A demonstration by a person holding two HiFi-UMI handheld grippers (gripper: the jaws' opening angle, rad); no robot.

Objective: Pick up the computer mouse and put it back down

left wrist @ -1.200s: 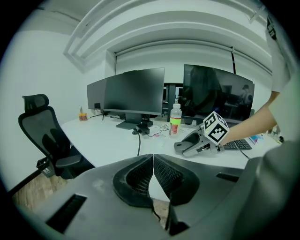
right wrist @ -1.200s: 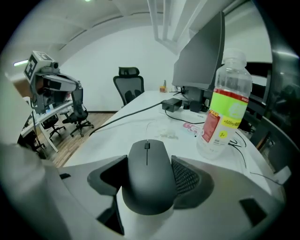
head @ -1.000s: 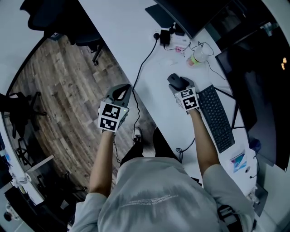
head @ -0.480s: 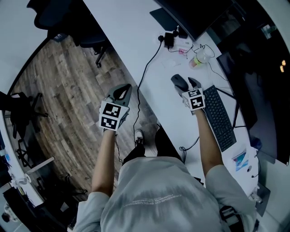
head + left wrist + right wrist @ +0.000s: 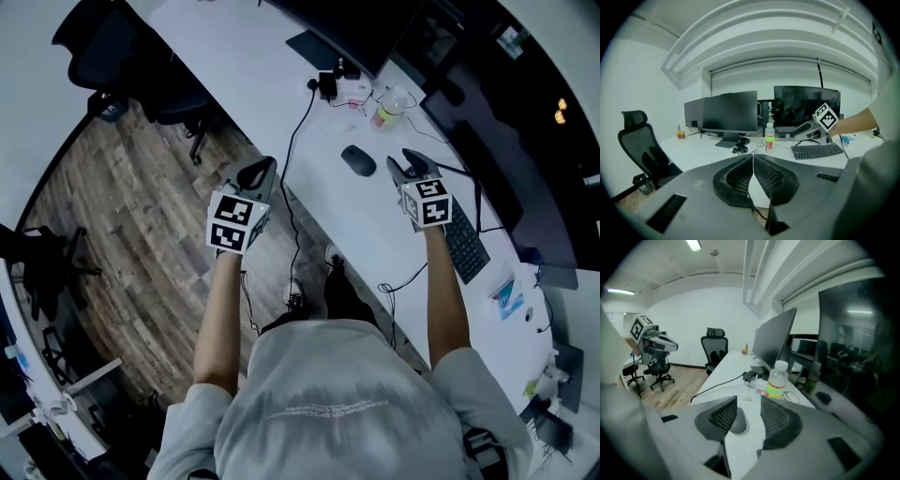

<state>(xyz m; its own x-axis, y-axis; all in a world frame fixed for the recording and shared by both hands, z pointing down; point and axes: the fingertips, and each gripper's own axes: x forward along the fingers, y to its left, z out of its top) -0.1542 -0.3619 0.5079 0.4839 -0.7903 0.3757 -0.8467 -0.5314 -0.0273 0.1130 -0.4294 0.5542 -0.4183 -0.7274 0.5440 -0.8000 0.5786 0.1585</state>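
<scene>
The dark computer mouse lies on the white desk, alone, with nothing touching it. My right gripper hovers just to its right, apart from it, jaws open and empty. In the right gripper view the mouse peeks out behind the left jaw, ahead of the right gripper. My left gripper hangs at the desk's front edge over the wooden floor, jaws shut on nothing; in the left gripper view the left gripper shows its pads pressed together.
A black keyboard lies right of the right gripper. A plastic bottle, a power adapter with cables and monitors stand at the back. An office chair stands on the wooden floor at left.
My right gripper, which was at the mouse, has drawn away to the right, and the mouse now lies by itself on the desk. The left gripper has barely moved.
</scene>
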